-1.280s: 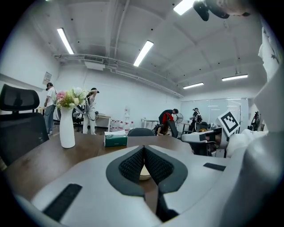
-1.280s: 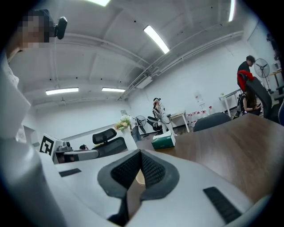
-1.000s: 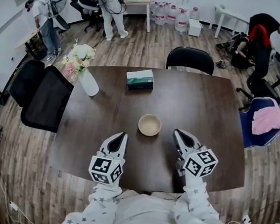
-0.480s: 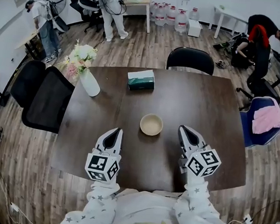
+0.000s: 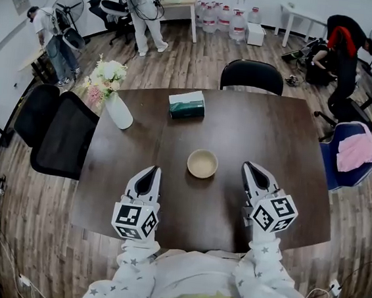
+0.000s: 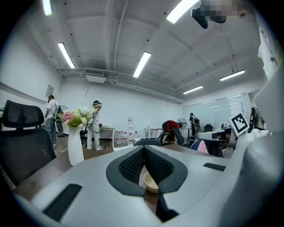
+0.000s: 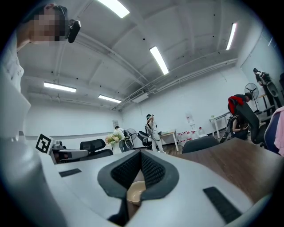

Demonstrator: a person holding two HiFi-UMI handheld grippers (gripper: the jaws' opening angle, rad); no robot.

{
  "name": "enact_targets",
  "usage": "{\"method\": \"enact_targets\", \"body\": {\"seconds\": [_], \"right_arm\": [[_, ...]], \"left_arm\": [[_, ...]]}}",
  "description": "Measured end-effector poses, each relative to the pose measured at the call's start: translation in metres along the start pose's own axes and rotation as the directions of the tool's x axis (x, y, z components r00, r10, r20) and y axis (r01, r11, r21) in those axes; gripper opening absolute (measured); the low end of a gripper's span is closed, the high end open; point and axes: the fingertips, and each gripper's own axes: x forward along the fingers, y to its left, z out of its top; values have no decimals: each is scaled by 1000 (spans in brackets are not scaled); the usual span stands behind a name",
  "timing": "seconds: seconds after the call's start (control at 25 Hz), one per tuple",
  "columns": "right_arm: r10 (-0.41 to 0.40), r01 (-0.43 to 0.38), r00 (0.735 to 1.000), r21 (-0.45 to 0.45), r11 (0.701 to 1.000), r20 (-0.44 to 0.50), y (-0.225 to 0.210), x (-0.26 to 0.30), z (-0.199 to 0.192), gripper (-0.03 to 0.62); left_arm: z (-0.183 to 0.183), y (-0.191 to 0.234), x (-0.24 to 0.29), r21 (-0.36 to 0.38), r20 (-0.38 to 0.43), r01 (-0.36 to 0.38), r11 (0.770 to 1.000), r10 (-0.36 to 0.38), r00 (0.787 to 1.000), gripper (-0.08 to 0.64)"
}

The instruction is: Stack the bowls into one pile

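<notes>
Tan bowls (image 6: 151,183) partly hidden behind fingers (image 6: 131,167)

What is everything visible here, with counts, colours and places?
table: one, dark brown, centre
bowl pile: one, tan, mid-table; number of bowls unclear
tissue box: one, green, far part of table
vase: one, white, holding flowers, table's far left corner
office chairs: three, black, one behind the table, two at its left
blue chair: one, right of table, pink cloth on it
water bottles: several, clear, by far wall
fans: two, far left and far right
people: three, in the background
sleeves: two, white with stars, bottom
left gripper: grey, jaws shut, empty, near left of pile
right gripper: grey, jaws shut, empty, right of pile
</notes>
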Motion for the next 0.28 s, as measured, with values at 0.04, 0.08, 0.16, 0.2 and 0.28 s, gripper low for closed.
{"method": "enact_targets", "body": {"seconds": [0.04,0.08,0.16,0.2,0.28], "right_arm": [[-3,3,1000,-2,1000,0,0,0,0,21],[-5,5,1000,-2,1000,-1,0,-1,0,21],[-7,7,1000,-2,1000,-2,0,-2,0,21],[-7,7,1000,-3,1000,-2,0,-2,0,21],[-8,8,1000,-4,1000,-3,-1,-4,1,21]], "left_arm": [[0,0,0,0,1,1,1000,-1,1000,26],[1,0,0,1,2,3,1000,-3,1000,26],[2,-2,0,3,3,4,1000,-4,1000,26],[3,-3,0,4,4,4,1000,-4,1000,26],[4,-4,0,5,6,4,1000,-4,1000,26]]}}
